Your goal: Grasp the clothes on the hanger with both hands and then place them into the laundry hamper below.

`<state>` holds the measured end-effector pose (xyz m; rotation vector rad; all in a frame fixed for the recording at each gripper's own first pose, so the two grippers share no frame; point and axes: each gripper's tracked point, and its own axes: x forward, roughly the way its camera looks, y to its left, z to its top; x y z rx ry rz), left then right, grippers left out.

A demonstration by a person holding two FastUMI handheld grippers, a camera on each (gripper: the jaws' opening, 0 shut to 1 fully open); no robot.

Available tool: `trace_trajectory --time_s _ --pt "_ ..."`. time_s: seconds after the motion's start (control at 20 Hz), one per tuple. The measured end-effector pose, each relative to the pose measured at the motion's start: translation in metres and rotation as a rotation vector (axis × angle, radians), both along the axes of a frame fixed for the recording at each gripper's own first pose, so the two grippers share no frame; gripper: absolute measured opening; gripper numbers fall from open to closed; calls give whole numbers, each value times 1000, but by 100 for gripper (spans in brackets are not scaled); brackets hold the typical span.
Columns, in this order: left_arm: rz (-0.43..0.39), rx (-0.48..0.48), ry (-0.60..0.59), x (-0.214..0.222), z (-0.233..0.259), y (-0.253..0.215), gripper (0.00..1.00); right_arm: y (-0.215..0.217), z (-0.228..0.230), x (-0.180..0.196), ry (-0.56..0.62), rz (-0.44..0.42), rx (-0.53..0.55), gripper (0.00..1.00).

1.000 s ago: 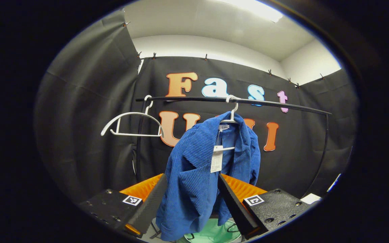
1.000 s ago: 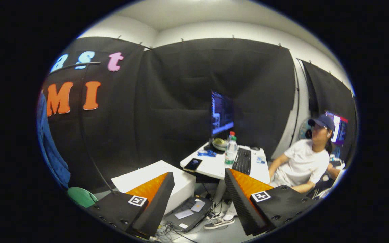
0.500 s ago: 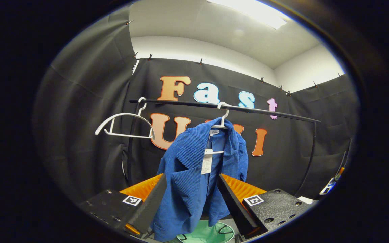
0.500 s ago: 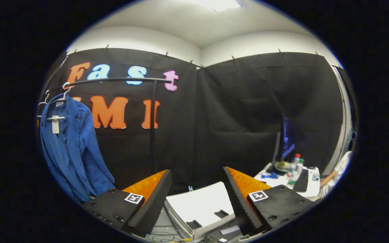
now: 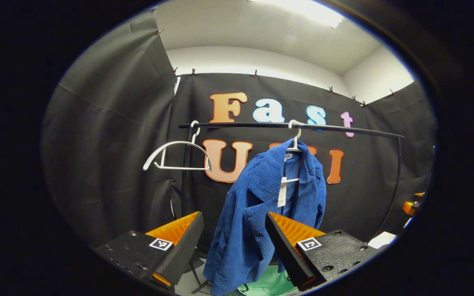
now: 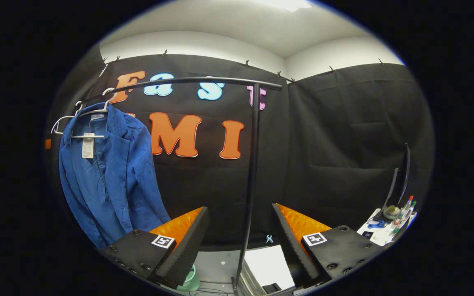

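**Both grippers open, jacket not yet taken**

The left gripper stands with its jaws spread wide and empty; straight ahead of it, partly between its fingers, hangs the blue ribbed corduroy jacket on a white plastic hanger. Below the hem sits the pale green laundry hamper. The right gripper is likewise agape and empty, with the jacket well off to its left. Beyond both runs the black metal rail. The cloth looks soft, limp and light; pinching each shoulder near the collar should lift it cleanly.
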<state>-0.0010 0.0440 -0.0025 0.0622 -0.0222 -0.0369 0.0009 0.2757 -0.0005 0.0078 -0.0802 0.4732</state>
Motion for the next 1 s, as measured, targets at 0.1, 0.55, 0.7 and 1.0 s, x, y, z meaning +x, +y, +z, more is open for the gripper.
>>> trace_trajectory --time_s 0.1,0.55,0.7,1.0 --pt "16 0 -4 5 -1 -5 95 19 -19 7 36 27 12 98" --pt "139 -12 14 18 -24 -56 95 106 -34 11 116 239 13 94" --pt "193 -25 38 17 -43 -70 92 153 -21 21 111 367 13 98" --pt "304 -11 68 22 -58 -76 92 250 6 3 120 597 34 98"
